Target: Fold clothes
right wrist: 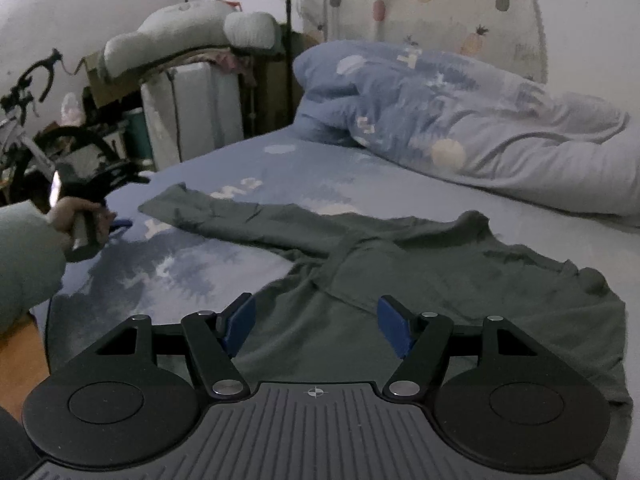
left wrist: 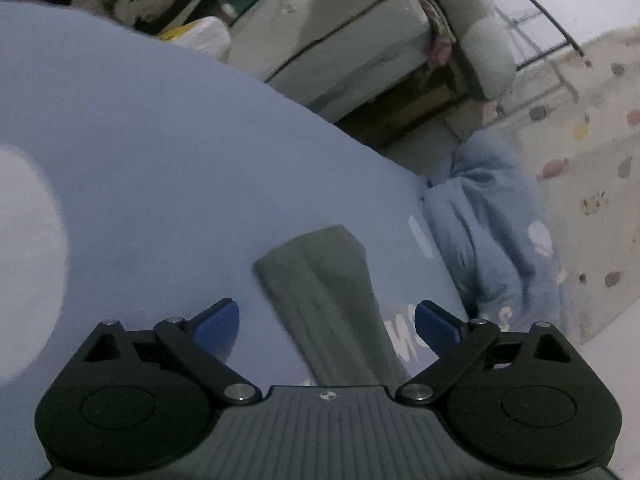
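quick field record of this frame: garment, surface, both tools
garment: grey shirt, spread out, one sleeve stretched sideways
surface: blue bedsheet; duvet bunched beyond the shirt
left tool: open, sleeve end lies between its fingers, not gripped
right tool: open, over the shirt body, holding nothing
fold: not started

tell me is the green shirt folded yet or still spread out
Mostly spread out. The green shirt lies flat on the bed sheet, long sleeve stretched sideways, with only some bunching near the collar.

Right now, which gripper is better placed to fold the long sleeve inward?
Left. The left gripper is open, with the sleeve between its fingers; the right gripper is open over the shirt body.
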